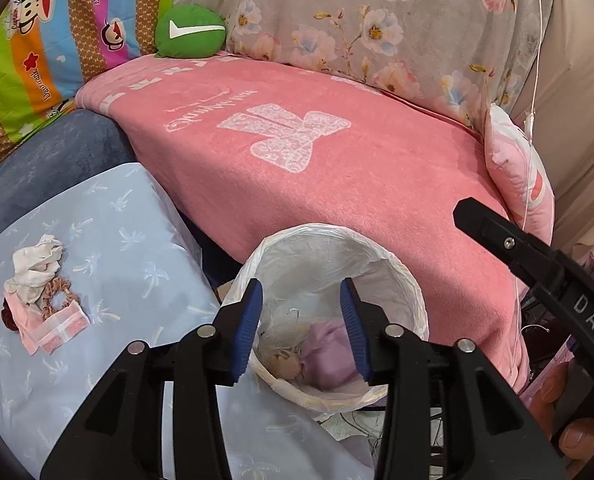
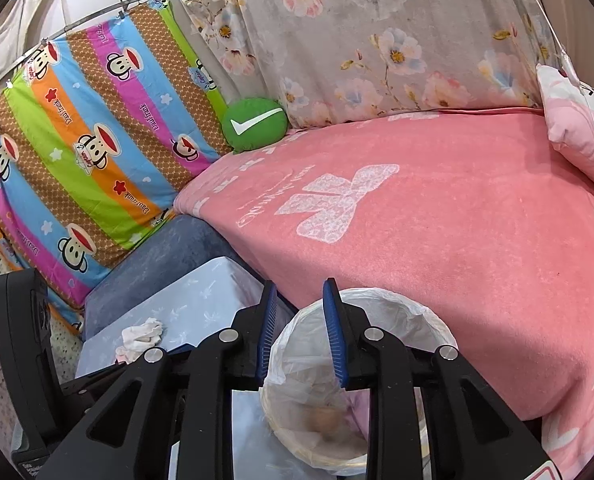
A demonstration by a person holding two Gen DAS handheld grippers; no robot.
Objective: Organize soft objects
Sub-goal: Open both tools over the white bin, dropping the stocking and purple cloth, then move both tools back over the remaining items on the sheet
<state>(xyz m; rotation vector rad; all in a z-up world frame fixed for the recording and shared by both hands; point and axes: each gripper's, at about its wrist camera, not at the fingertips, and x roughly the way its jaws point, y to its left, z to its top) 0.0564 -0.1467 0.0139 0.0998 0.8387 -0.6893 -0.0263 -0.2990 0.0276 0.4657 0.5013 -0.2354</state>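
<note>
Round basket lined with a white plastic bag [image 1: 411, 280], standing beside the bed under a pink fleece blanket [image 1: 337, 184]; contents: one lilac soft cloth bundle [image 1: 331, 354] and one small beige plush toy [image 1: 283, 362], both lying at the bottom. Left gripper [image 1: 301, 330] hangs over the basket mouth, fingers [image 1: 247, 328] parted with nothing between them. Right gripper [image 2: 301, 336] at the basket's near-left rim, fingers likewise apart and empty. Remaining stock: a small heap of white cloth, pink checked fabric and a tan scrunchie [image 1: 43, 292] on the pale blue palm-print pillow [image 1: 137, 240], well apart from the basket; a round green cushion with a white tick [image 1: 189, 32] at the far corner of the bed. Risks, as judged: the loose liner could snag on a blue finger pad and lift or tip the light basket; the mixed heap may come apart in a single pinch, dropping the scrunchie off the sloping pillow.
</note>
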